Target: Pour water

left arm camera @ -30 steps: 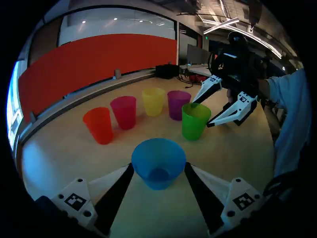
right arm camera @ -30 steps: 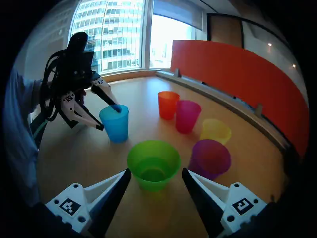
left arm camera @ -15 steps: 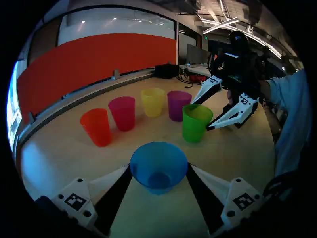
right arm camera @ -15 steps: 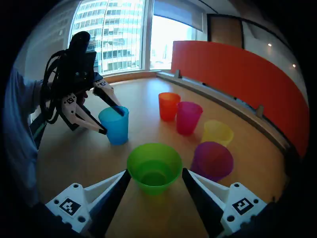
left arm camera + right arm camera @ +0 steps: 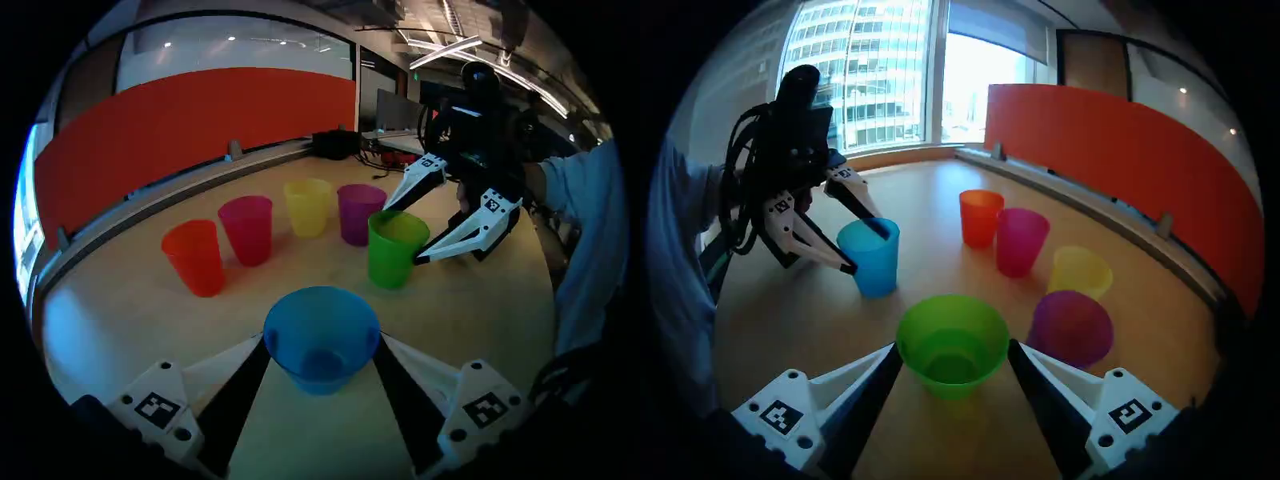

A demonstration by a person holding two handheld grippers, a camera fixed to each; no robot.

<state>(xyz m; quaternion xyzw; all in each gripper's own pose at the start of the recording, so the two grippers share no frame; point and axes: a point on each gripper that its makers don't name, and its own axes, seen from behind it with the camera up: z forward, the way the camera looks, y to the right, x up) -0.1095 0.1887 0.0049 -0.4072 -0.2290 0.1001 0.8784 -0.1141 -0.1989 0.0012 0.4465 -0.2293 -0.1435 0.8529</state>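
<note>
While my left gripper (image 5: 320,342) pinches the blue cup (image 5: 321,324) by its sides, I see my right gripper (image 5: 954,346) clamped on the green cup (image 5: 952,332), both cups upright.

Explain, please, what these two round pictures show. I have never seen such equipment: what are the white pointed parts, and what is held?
There is no robot: a person holds a two-finger tool, a gripper, in each hand. A camera rides on each and looks along its fingers. The left gripper view shows the left gripper with the blue cup between its fingers; farther off is the right gripper. The right gripper view shows the green cup between that one's fingers. On the table also stand an orange cup, a pink cup, a yellow cup and a purple cup. Whether the fingers already squeeze, I cannot tell.
</note>
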